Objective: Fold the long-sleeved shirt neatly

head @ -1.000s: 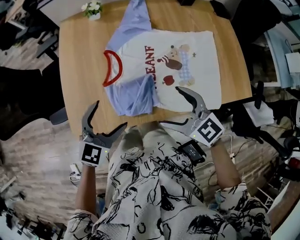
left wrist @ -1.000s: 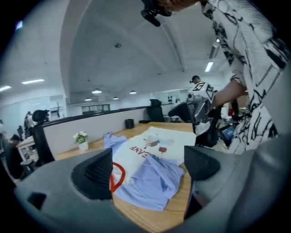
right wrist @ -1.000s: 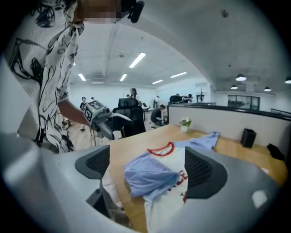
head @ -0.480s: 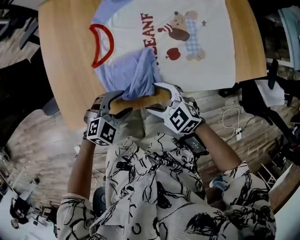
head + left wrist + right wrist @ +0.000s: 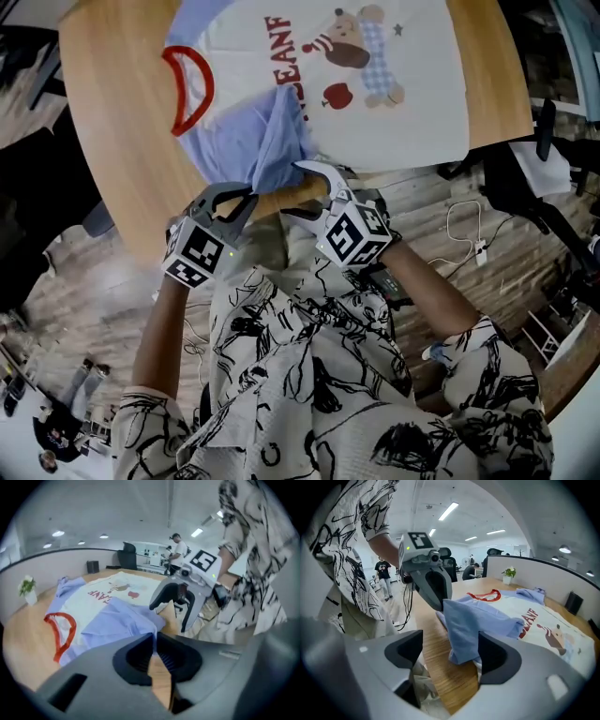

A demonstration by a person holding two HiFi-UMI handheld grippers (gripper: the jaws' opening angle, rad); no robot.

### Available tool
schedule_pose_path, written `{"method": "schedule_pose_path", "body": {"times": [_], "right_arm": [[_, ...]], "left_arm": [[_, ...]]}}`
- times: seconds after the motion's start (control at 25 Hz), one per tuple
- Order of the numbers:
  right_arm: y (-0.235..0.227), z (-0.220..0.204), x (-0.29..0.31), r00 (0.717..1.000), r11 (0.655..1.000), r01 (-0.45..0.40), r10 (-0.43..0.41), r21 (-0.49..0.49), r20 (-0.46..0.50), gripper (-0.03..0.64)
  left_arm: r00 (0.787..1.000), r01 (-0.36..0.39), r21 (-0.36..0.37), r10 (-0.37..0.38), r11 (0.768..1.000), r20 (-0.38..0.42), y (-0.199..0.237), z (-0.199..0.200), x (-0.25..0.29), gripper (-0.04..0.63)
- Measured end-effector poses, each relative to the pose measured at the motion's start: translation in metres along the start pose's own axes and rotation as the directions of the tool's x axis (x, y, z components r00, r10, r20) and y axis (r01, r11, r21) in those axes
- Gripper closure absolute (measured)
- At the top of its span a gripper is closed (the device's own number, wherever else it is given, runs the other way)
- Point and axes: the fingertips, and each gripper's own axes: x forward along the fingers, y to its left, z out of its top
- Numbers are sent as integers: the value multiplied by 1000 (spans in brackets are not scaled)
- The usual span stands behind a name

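In the head view, we are looking down at the shirt [image 5: 403,112]. It is lying flat on the wooden bench [image 5: 112,122]. Its red collar [image 5: 187,89] is sitting on the left side of the picture. Its blue sleeve [image 5: 258,141] is lying folded over the white front and reaching the near edge of the bench. We are holding the left tool [image 5: 249,195] and the right tool [image 5: 292,189] side by side at that edge, right at the end of the sleeve.

In the left gripper view, the left tool [image 5: 153,639] is closing its jaws. They are almost pressed together and are pinching a thin edge of the blue sleeve [image 5: 117,620] at their tips. The right tool [image 5: 168,618] is sitting just beyond, with its jaws spread over the bench edge. A little plant [image 5: 27,588] is standing far off on the bench.

In the right gripper view, the right tool [image 5: 452,653] is closing its jaws, but they are spread wide apart. The end of the blue sleeve [image 5: 464,620] is sitting between them, right beside one jaw and well apart from the other. The left tool [image 5: 440,605] is biting the top of the sleeve just beyond.
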Motion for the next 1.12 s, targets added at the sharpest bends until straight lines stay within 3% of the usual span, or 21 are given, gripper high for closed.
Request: {"method": "schedule_pose_path", "body": {"times": [0.08, 0.16, 0.2, 0.4, 0.44, 0.56, 0.68, 0.76, 0.84, 1.04, 1.12], "right_arm": [[-4, 5, 0, 1000, 1000, 20, -20, 2, 9, 244], [-7, 9, -1, 999, 999, 39, -39, 4, 18, 244], [-9, 11, -2, 999, 999, 50, -50, 5, 21, 244], [-30, 16, -3, 988, 988, 149, -150, 38, 25, 270], [-36, 16, -4, 985, 984, 170, -171, 50, 24, 284], [-54, 21, -15, 972, 970, 224, -230, 100, 54, 377], [-70, 29, -34, 954, 953, 275, -287, 126, 89, 554], [-78, 32, -46, 949, 948, 284, -299, 140, 103, 569], [-89, 40, -55, 951, 951, 266, -285, 157, 119, 572], [-124, 84, -68, 965, 973, 174, -199, 150, 169, 574], [-140, 99, -65, 968, 979, 159, -181, 130, 176, 574]], "left_arm": [[996, 70, -206, -58, 976, 65, 3, 24, -10, 561], [987, 132, -383, -85, 914, 137, 9, 46, -17, 561], [983, 153, -431, -90, 889, 162, 12, 56, -19, 561], [947, 285, -555, -139, 782, 290, 25, 97, -18, 561], [942, 298, -565, -142, 770, 303, 28, 103, -17, 561], [938, 305, -568, -136, 764, 320, 38, 116, -16, 561], [922, 333, -577, -130, 746, 365, 44, 128, -23, 561], [922, 320, -571, -110, 756, 370, 48, 132, -28, 561], [928, 279, -552, -72, 785, 367, 57, 135, -38, 561], [933, 64, -389, 84, 919, 351, 93, 157, -68, 560], [927, -33, -333, 153, 942, 343, 110, 167, -75, 560]]}}
